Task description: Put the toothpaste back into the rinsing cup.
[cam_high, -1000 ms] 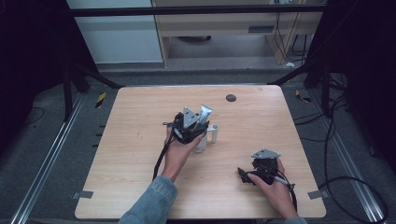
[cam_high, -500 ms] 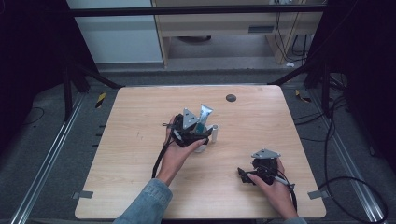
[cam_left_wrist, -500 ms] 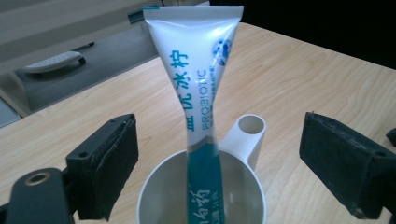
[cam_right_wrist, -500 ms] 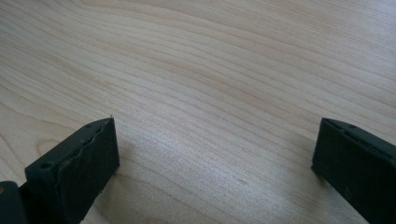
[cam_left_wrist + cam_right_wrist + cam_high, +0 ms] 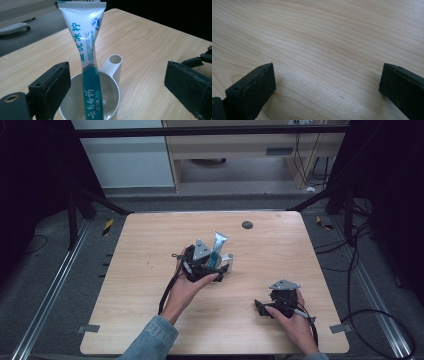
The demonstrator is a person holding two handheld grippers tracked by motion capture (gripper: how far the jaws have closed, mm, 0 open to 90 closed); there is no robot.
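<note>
L gripper [image 5: 216, 265] jaws just opened wide, off toothpaste tube [image 5: 87, 62] vs 1 s ago, tube upright in white cup [image 5: 111, 87] mid-bench [image 5: 150, 245], probably leaning on rim, R gripper [image 5: 265, 307] jaws wide, empty, unmoved near front edge.

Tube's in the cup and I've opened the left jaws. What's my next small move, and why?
Probably draw the left gripper straight back toward you, away from the cup. Its jaws have just been opening and now stand wide on both sides of the toothpaste tube, neither pad touching it. The tube stands in the cup, leaning on its rim. A straight retreat should avoid tipping it. The right gripper rests open over bare table.
</note>
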